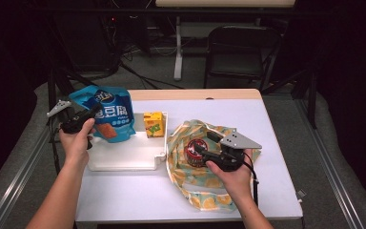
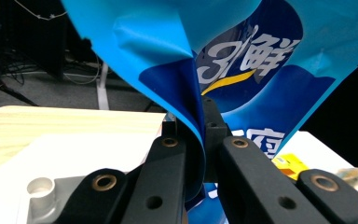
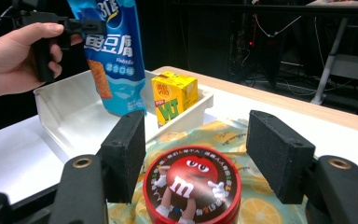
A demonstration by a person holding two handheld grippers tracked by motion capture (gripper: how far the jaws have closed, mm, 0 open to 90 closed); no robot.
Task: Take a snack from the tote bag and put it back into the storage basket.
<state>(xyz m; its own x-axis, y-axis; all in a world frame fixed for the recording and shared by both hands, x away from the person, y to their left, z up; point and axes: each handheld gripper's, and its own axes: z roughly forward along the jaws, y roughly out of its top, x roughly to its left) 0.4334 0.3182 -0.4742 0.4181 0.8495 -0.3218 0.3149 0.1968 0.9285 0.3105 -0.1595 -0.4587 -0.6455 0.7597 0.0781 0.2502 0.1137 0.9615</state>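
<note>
lower the blue bag into the tray, then take the red tin

your left gripper (image 1: 83, 118) is clamped on the upper edge of the blue snack bag (image 1: 108, 114); in the left gripper view the foil is pinched flat between the two pads, so the hold looks sound. the bag hangs upright with its bottom over the left end of the white tray (image 1: 124, 160), and the yellow juice box (image 1: 153, 123) stands in the tray's far right corner. bring the bag straight down until its base rests on the tray floor, keep it left of the juice box so you don't knock the box over, and only let go once the weight is off the jaws. a thin foil edge can slip, so don't swing it.

right of the tray, the red candy tin (image 3: 191, 189) sits on the lemon-print cloth bag (image 1: 205, 183). your right gripper (image 3: 200, 154) stands with its jaws spread on either side of the tin, pads clear of it, grasping nothing. when you close, centre the tin between the pads and take it by the wall, below the lid, so that you don't pinch the cloth with it.
</note>
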